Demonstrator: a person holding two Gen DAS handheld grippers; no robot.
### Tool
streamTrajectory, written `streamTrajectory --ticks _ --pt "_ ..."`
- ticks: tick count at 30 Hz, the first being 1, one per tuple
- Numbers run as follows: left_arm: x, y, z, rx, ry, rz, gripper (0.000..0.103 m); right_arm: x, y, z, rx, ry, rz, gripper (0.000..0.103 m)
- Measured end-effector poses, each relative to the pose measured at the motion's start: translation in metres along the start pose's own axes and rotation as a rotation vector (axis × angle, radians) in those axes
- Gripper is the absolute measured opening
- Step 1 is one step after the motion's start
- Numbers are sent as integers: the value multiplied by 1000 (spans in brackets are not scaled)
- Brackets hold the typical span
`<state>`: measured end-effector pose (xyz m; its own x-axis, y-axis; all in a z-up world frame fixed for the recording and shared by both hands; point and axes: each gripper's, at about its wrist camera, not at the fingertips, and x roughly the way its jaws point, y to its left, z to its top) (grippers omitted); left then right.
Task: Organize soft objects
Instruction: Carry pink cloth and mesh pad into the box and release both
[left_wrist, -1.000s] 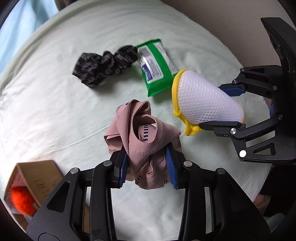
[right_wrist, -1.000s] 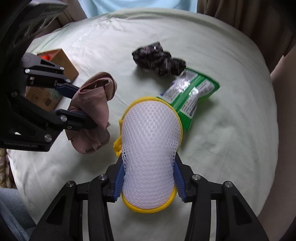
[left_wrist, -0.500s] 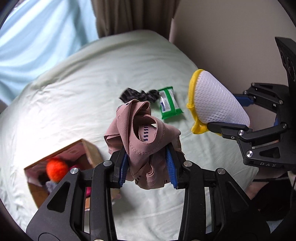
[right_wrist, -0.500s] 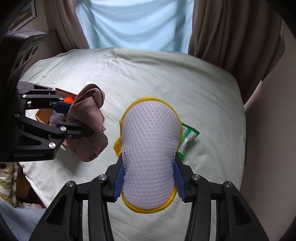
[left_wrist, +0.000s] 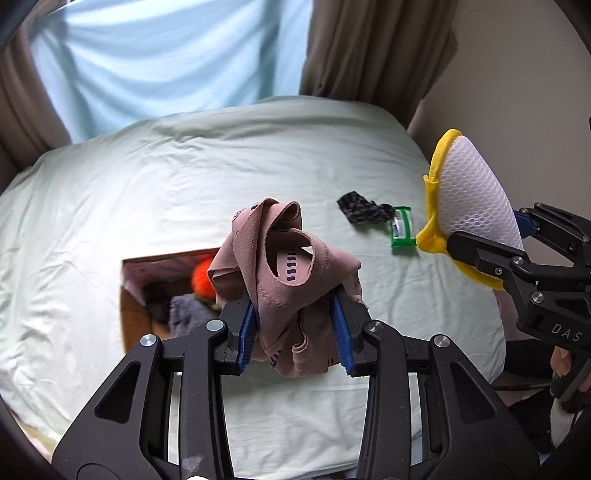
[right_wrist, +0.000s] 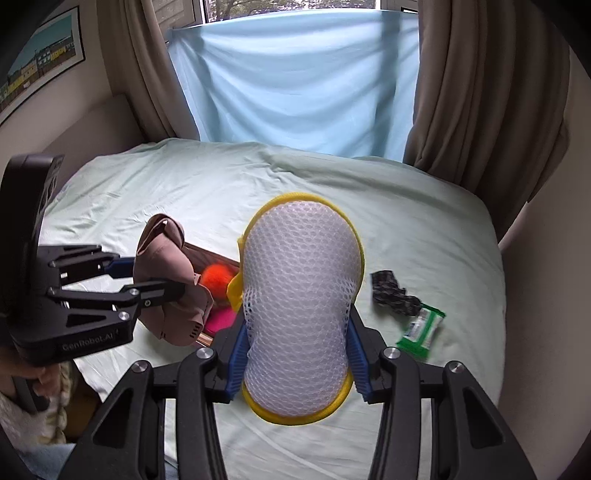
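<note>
Pink garment (left_wrist: 284, 273) bunched at frame center, pinched by left hand-held gripper (left_wrist: 293, 334) above cardboard box (left_wrist: 135, 317). Mesh pouch (right_wrist: 299, 310), center frame, clamped in right hand-held gripper (right_wrist: 295, 360) over bed (right_wrist: 184, 192).

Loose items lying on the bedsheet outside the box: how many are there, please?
2: a black patterned cloth beside a green packet, touching, toward the bed's right side. Others may be hidden behind the grippers.
</note>
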<state>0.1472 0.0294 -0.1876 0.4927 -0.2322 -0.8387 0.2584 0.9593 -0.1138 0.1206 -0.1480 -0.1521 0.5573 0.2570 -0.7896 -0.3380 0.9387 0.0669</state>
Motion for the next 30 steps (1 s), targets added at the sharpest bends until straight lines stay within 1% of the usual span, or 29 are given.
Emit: streamTrajectory --ticks 4,7,11,16,19,24,27,30 --pt "-11 47 -8 -39 4 -3 33 14 39 9 68 12 4 43" --pt "-12 79 -11 -48 11 -7 33 34 59 12 125 40 6 43" --pt "0 115 -15 -49 46 -19 33 58 81 16 189 83 -3 43" --pt "30 154 -21 -64 135 -50 33 98 94 18 325 134 -7 43" --pt "51 170 -27 -66 188 -59 33 123 99 19 392 172 1 43" --pt "88 186 -33 -75 260 -64 33 162 98 19 455 235 -5 43" --pt "105 192 -34 -87 298 -63 33 183 95 16 495 276 -13 43" --pt "116 197 -35 -73 330 -51 33 198 90 11 553 308 4 43"
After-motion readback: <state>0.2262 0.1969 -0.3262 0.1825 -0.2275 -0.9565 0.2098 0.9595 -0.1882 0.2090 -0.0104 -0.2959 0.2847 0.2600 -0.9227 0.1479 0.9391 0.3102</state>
